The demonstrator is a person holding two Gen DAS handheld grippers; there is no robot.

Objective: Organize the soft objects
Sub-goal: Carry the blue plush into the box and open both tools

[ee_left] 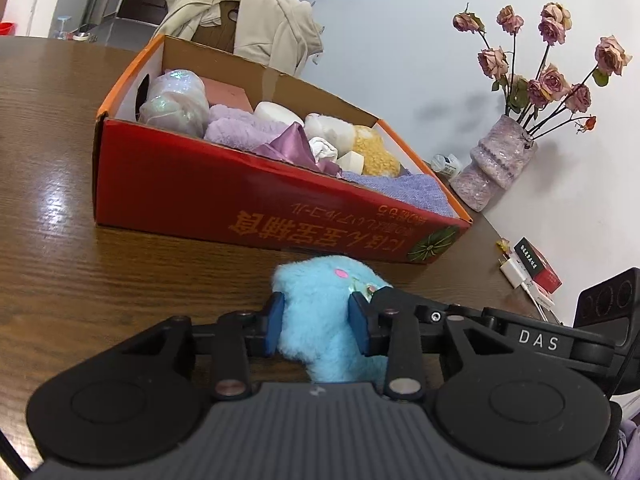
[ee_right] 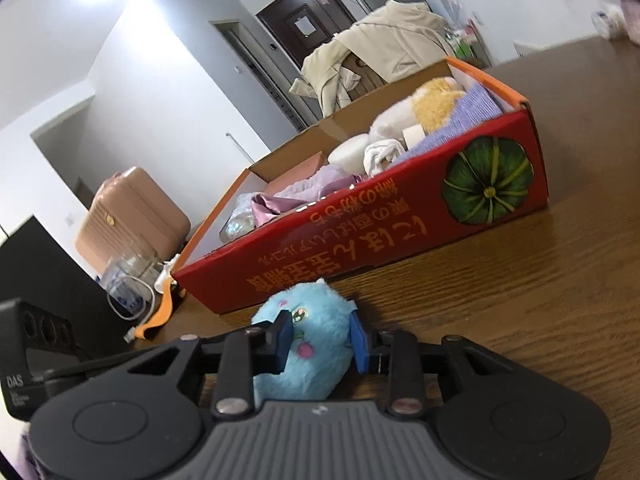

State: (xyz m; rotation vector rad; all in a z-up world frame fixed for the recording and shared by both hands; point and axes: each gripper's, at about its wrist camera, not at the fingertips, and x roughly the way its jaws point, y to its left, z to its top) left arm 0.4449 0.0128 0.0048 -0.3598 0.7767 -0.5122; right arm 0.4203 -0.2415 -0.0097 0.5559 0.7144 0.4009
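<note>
A light blue plush toy (ee_left: 324,312) lies on the brown wooden table (ee_left: 100,280), in front of the red cardboard box (ee_left: 240,208). My left gripper (ee_left: 316,322) is shut on one end of the toy. My right gripper (ee_right: 322,340) is shut on the toy (ee_right: 312,344) at its face end, by its eye and pink cheek. The red box (ee_right: 400,240) holds several soft things: purple towels (ee_left: 248,128), a shiny wrapped bundle (ee_left: 176,100), white rolls (ee_left: 328,132), a yellow plush (ee_left: 376,152).
A vase of dried pink roses (ee_left: 496,160) stands by the wall right of the box. A small red-and-black box and a white charger (ee_left: 532,268) lie at the table's right edge. A beige coat hangs on a chair (ee_left: 248,20) behind the box. An orange cable (ee_right: 160,312) lies left.
</note>
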